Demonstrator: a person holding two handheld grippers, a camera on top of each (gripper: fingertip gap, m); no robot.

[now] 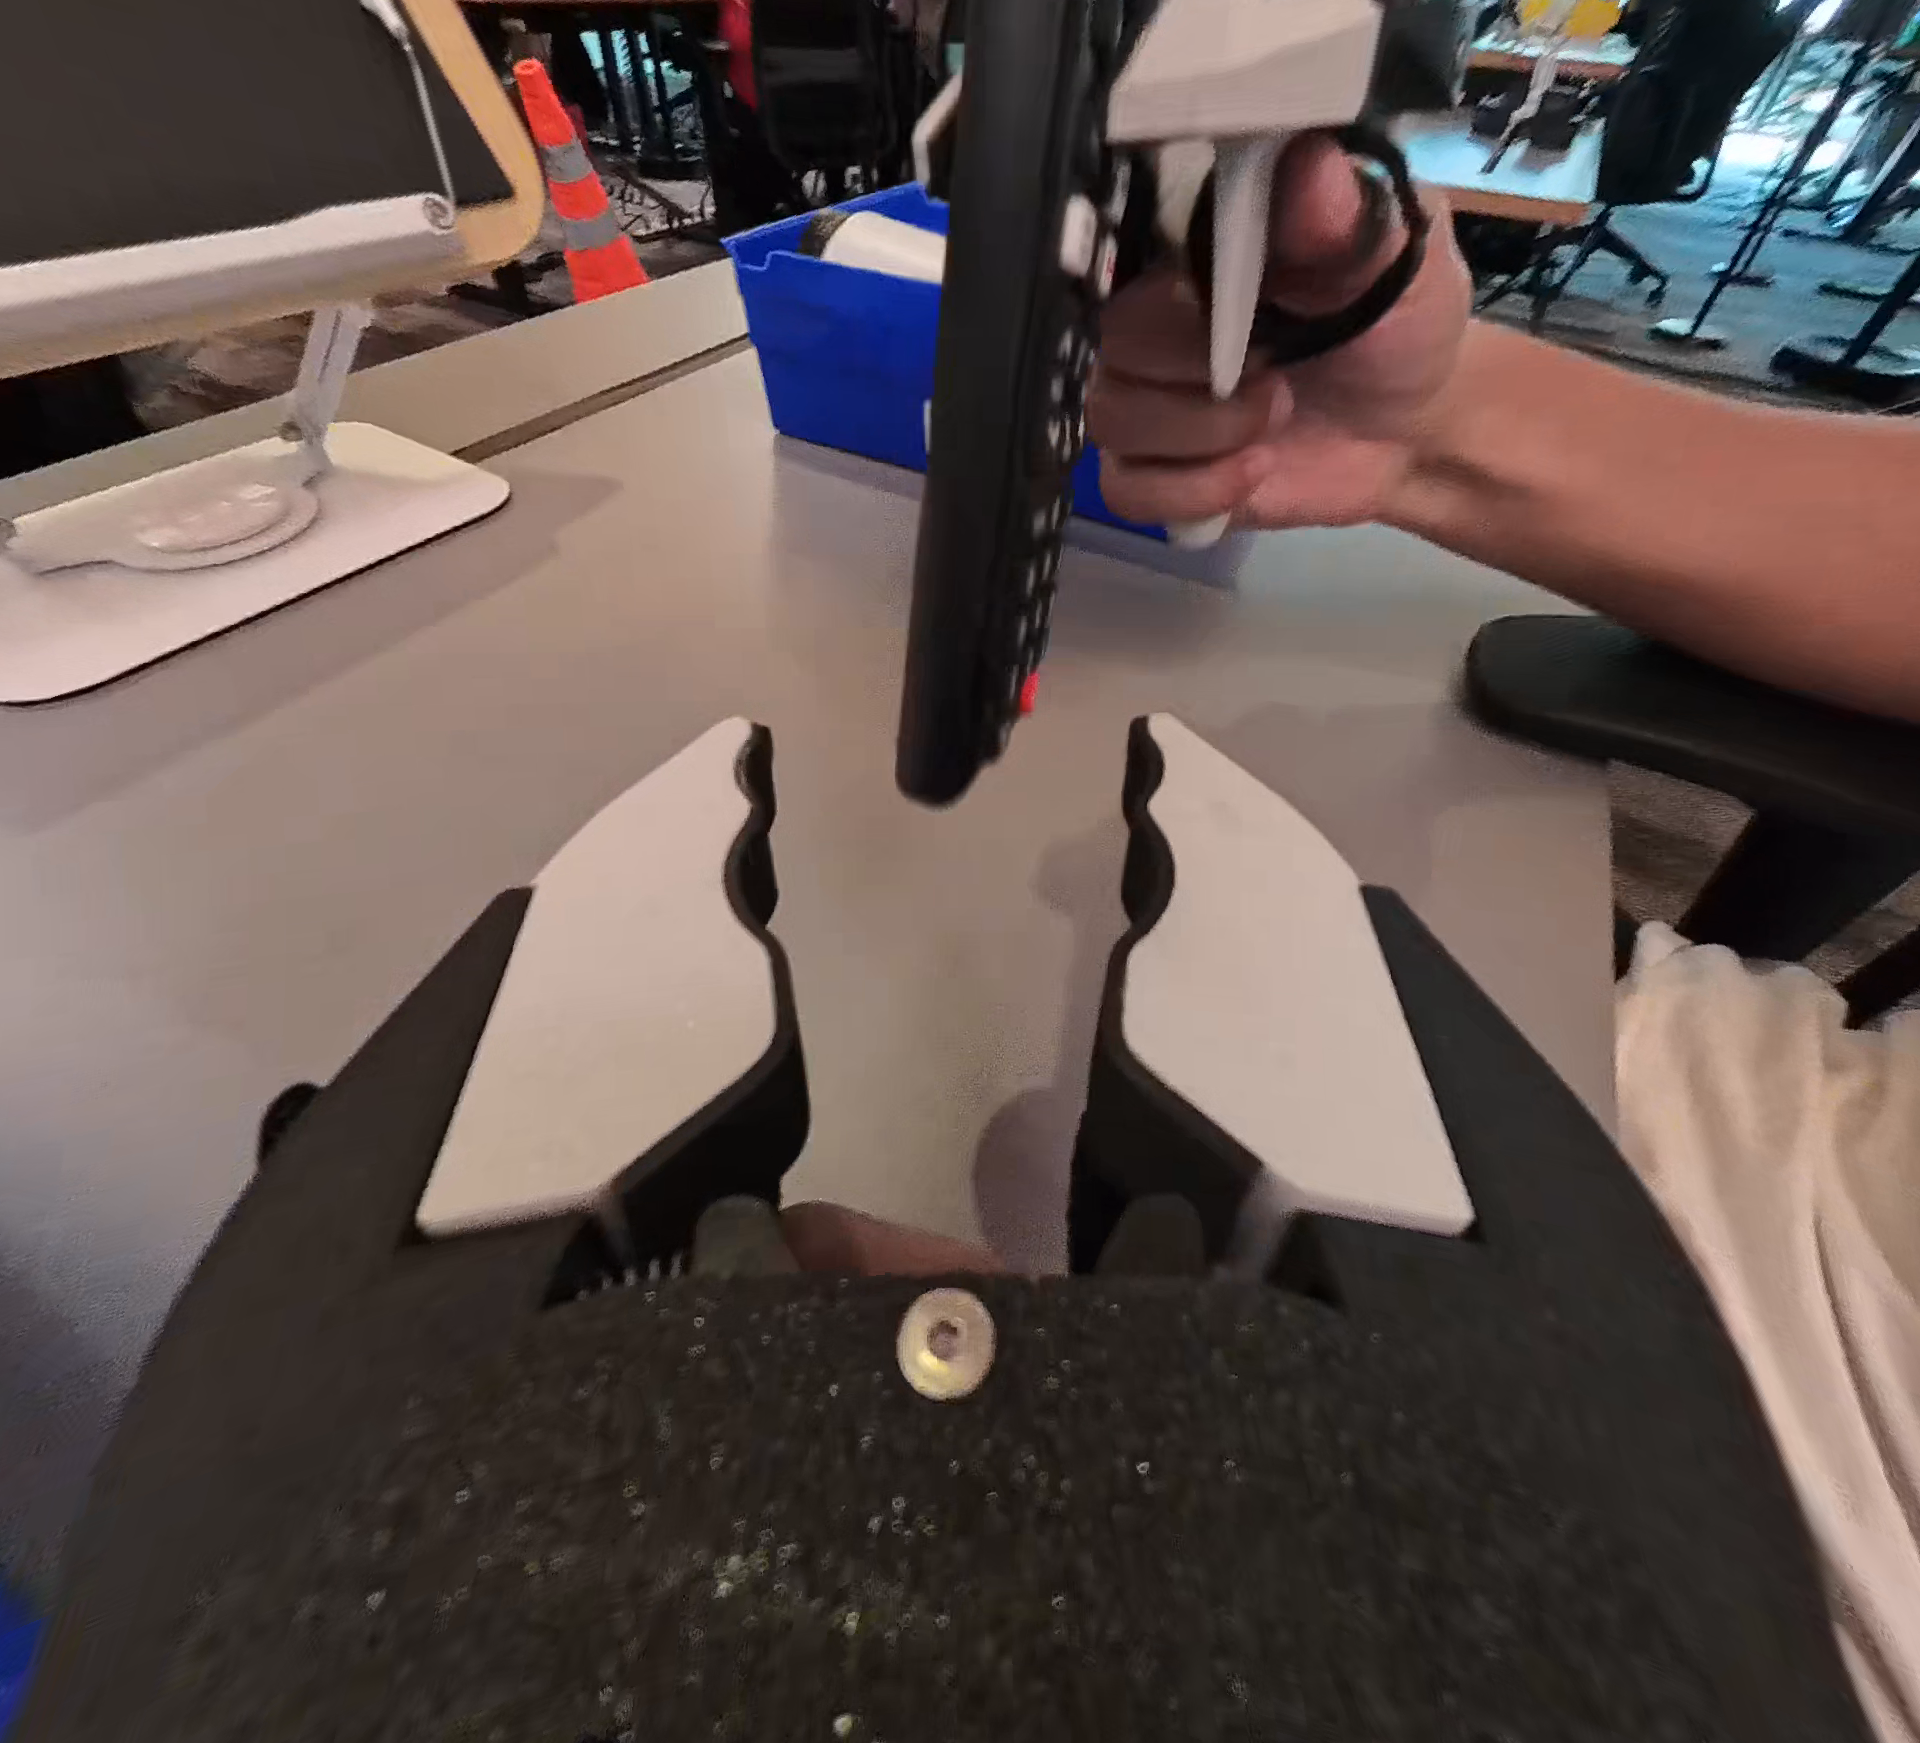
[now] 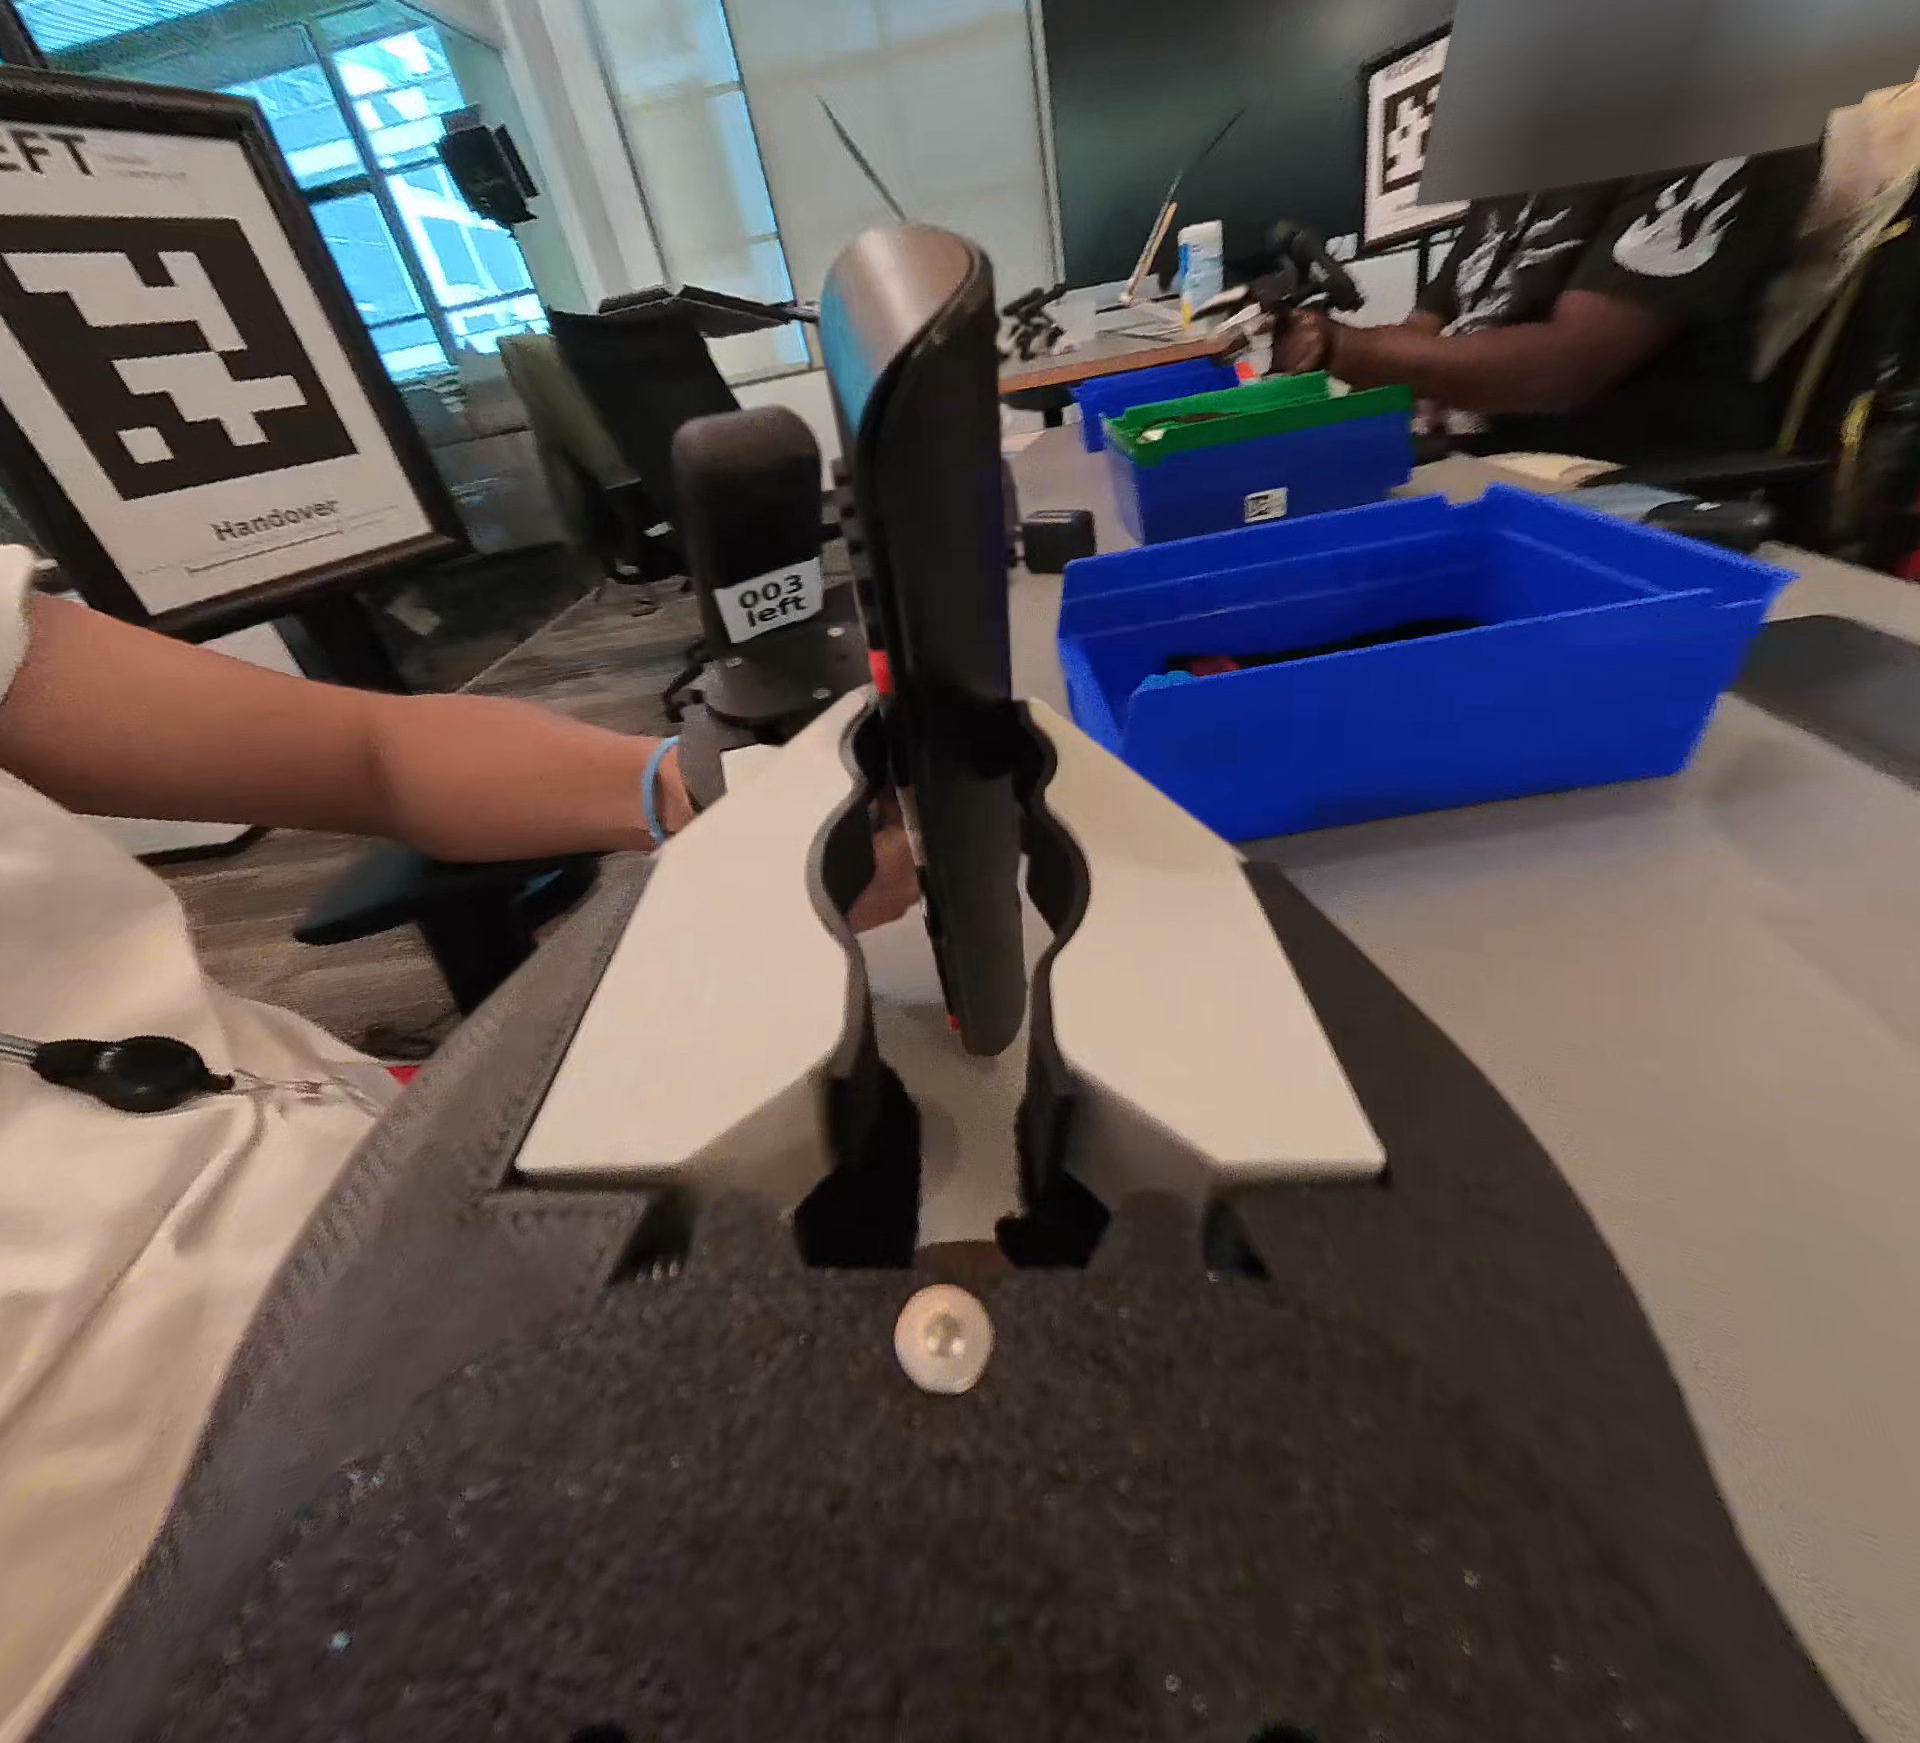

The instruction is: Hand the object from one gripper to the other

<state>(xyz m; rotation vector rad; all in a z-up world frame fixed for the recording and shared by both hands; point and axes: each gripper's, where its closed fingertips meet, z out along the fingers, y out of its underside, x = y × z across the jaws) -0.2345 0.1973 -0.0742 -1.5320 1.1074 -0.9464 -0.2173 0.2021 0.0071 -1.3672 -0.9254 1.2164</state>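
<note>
Right wrist view: right gripper [image 2: 945, 862] jaws clamp the remote [image 2: 935, 654]; left gripper [image 1: 951, 820] jaws apart, seemingly untouched.

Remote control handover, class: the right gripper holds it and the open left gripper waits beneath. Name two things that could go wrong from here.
1. The remote control hangs nearer one finger of the open left gripper, so closing may knock it aside.
2. The right gripper pinches only one end of the long remote; releasing early could drop it onto the grey table.

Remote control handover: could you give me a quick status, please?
Right tool shut on remote control. Left tool open, remote's lower end just ahead. Nothing between them.
</note>
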